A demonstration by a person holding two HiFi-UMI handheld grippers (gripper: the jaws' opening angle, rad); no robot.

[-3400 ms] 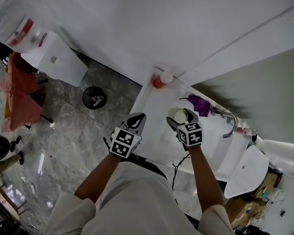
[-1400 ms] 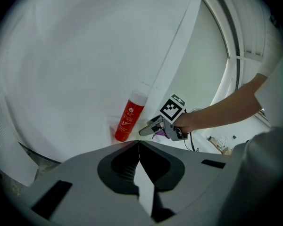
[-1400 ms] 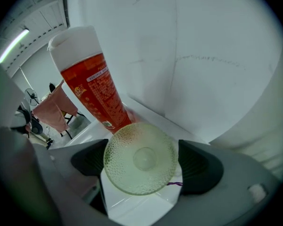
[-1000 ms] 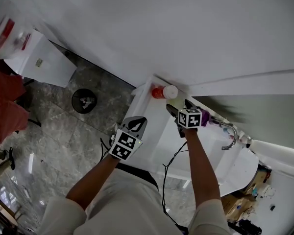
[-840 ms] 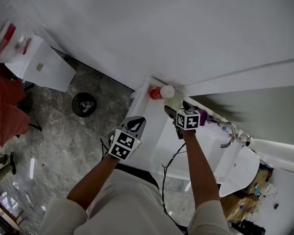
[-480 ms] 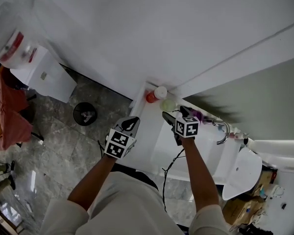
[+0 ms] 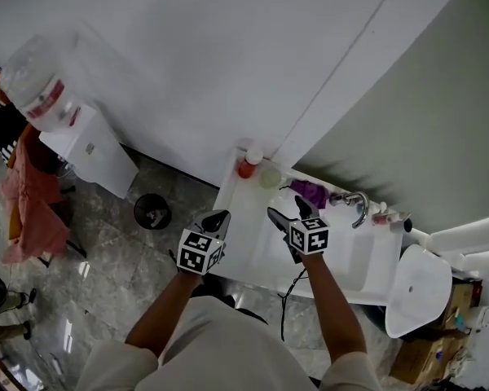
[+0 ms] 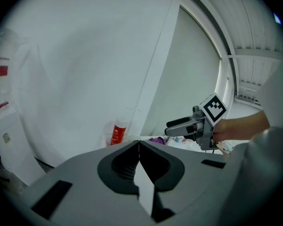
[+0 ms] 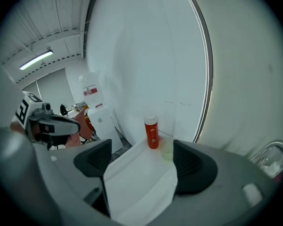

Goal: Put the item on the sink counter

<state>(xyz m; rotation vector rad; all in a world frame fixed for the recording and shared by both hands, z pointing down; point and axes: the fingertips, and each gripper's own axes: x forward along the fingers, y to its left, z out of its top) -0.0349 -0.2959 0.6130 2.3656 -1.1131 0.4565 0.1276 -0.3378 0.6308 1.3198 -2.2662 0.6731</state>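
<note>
A pale green cup (image 7: 270,176) stands on the white sink counter (image 7: 244,235), in its far corner beside a red bottle with a white cap (image 7: 246,167). My right gripper (image 7: 285,214) hovers above the counter, drawn back from the cup, open and empty; its jaws have just been closing a little with nothing between them. In the right gripper view the cup (image 9: 166,149) and red bottle (image 9: 151,132) lie ahead of the right gripper (image 9: 139,161). My left gripper (image 7: 214,222) hangs over the counter's left edge, shut and empty; its jaws meet in the left gripper view (image 8: 138,147).
A purple thing (image 7: 308,192), a chrome faucet (image 7: 354,206) and small bottles (image 7: 383,216) line the counter's back. A white toilet lid (image 7: 416,287) is at the right. On the marble floor stand a black bin (image 7: 153,211) and a water dispenser (image 7: 81,137).
The right gripper left the green cup beside the red bottle and drew back and up from the corner. The left gripper rose as well. The cup stays put.
</note>
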